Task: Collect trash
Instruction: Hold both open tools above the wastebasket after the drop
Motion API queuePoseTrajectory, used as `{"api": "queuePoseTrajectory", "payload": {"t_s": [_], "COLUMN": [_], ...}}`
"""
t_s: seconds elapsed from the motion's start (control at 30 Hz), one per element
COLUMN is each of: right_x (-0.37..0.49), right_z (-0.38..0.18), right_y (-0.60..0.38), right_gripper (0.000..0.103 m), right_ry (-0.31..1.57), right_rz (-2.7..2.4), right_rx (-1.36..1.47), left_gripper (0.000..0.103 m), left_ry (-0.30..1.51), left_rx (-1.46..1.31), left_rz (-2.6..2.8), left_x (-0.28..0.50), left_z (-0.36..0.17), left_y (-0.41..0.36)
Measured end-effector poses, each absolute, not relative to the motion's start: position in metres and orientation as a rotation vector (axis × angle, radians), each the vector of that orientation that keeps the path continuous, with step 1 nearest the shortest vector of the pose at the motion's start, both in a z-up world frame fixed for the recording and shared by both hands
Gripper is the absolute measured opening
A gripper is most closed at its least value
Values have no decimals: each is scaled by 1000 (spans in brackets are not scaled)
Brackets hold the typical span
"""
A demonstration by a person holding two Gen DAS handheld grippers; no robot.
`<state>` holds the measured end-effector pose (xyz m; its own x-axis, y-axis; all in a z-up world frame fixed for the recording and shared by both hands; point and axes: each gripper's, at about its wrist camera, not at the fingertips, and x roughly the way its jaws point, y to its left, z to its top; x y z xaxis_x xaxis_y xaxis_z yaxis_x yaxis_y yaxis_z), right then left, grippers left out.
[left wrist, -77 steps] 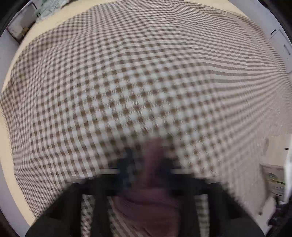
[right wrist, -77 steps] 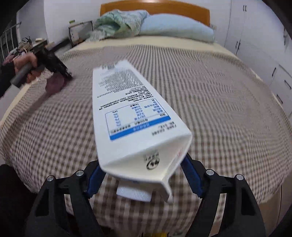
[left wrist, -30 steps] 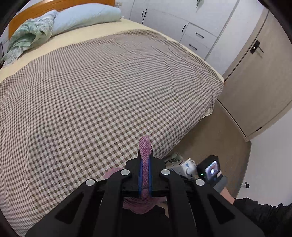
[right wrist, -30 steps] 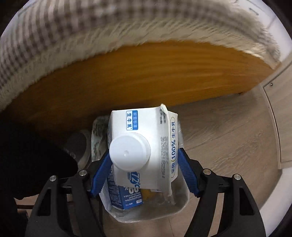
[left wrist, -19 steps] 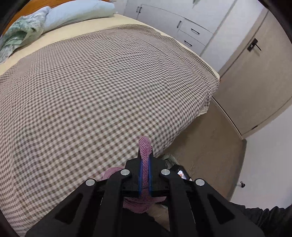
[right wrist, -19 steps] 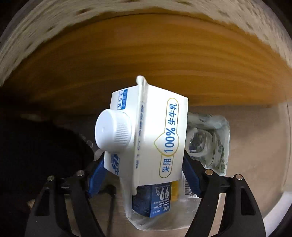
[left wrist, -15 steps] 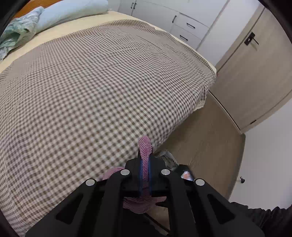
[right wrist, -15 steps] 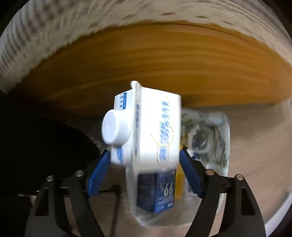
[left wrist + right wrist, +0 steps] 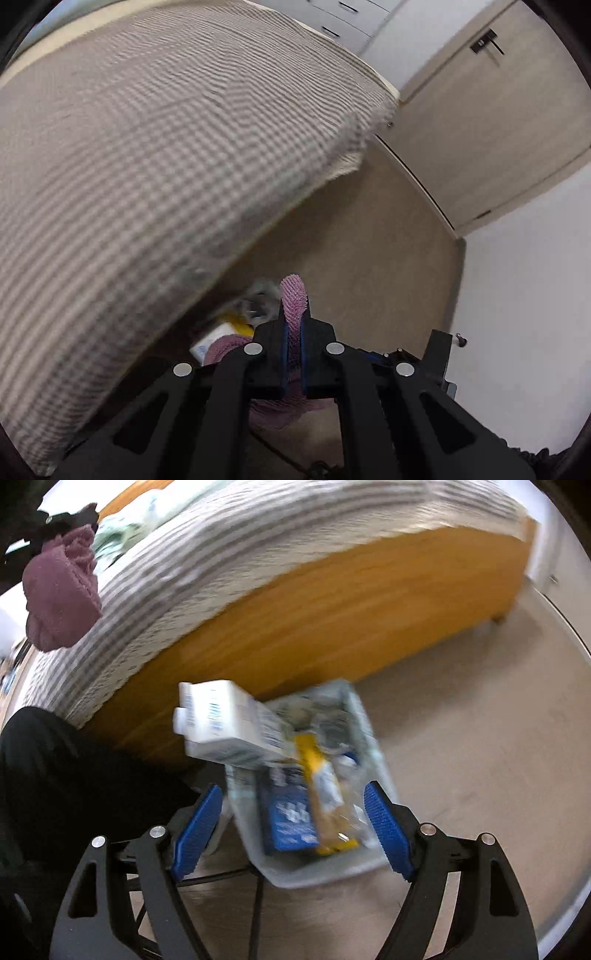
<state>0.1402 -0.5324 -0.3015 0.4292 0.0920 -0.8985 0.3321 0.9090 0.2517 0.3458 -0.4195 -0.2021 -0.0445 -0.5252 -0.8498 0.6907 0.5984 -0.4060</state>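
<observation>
A clear plastic bin (image 9: 364,734) is seen on the floor (image 9: 480,709) close against the wooden foot board of the bed (image 9: 332,602), and it is filled with trash: a blue carton (image 9: 290,812), a yellow wrapper (image 9: 321,790) and crumpled clear packaging at the far end. A white milk carton (image 9: 229,723) lies tilted across the bin's left rim, its capped end pointing left, clear of the right tool (image 9: 291,830), whose blue-padded fingers are spread wide with nothing between them, above the bin's near end. In the left wrist view the left tool (image 9: 291,354) is pressed together on a pink knitted cloth (image 9: 293,295), a strip of which stands up past the fingertips while the rest bunches below. Only the right wrist view shows that cloth as a hanging purple-pink bundle at the upper left, beside the bed's near corner, and only there can the bin's contents be made out; in the left wrist view the bin is a blurred patch of yellow and white beneath the bed's edge. The bed is covered with a brown-and-white checked blanket (image 9: 147,147). Only the left wrist view shows a beige door (image 9: 498,122), a white wall and white drawers beyond the beige floor.
</observation>
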Motion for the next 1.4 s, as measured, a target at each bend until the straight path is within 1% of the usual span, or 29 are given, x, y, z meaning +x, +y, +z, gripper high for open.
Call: {"api": "queuePoseTrajectory", "payload": {"t_s": [0.1,0.2,0.27,0.3,0.37,0.43,0.47,0.5,0.53,0.63,0.7,0.9,1.13,1.2,1.33,1.37,1.4], "right_x": [119,102,95,92,92,92,93,93,94,98,101,112,121,124,128,129,132], "right_z": [-307,-311,-317,-319,-320,-323,-324,-325,-327,-331,-330,-326,-313,-307,-298,-296,-292], "right_y": [-546,-556,-563,-564,-566,-567,-566,-568,-568,-570,-571,-567,-556,-551,-540,-537,-534], "right_gripper": [76,76,76,76,76,76,76,76,76,76,76,76,76,76,76,76,76], "right_ry": [1129,1116,1105,1100,1103,1113,1115,1116,1119,1125,1123,1145,1166,1182,1209,1214,1215], "right_rz": [-222,-267,-282,-282,-280,-271,-266,-262,-260,-261,-266,-271,-283,-296,-313,-313,-311], "right_rx": [470,521,556,573,579,575,574,577,581,593,592,548,487,447,389,378,364], "left_gripper": [2,2,3,9,21,23,33,41,41,41,45,46,46,50,51,53,56], "left_ry": [1298,1407,1413,1411,1475,1550,1567,1579,1584,1565,1543,1492,1410,1376,1285,1265,1240], "left_rx": [186,216,273,271,244,284,297,313,320,344,357,372,326,312,290,276,255], "left_rz": [-977,-961,-904,-890,-881,-842,-831,-814,-811,-849,-837,-852,-857,-841,-837,-835,-833], "left_x": [343,346,346,346,346,343,343,341,340,343,341,330,323,324,328,330,332], "left_z": [-230,-278,-308,-322,-353,-382,-391,-396,-398,-393,-387,-367,-322,-309,-272,-263,-252], "left_y": [-448,-475,-487,-491,-495,-497,-498,-496,-493,-494,-491,-478,-449,-441,-417,-410,-401]}}
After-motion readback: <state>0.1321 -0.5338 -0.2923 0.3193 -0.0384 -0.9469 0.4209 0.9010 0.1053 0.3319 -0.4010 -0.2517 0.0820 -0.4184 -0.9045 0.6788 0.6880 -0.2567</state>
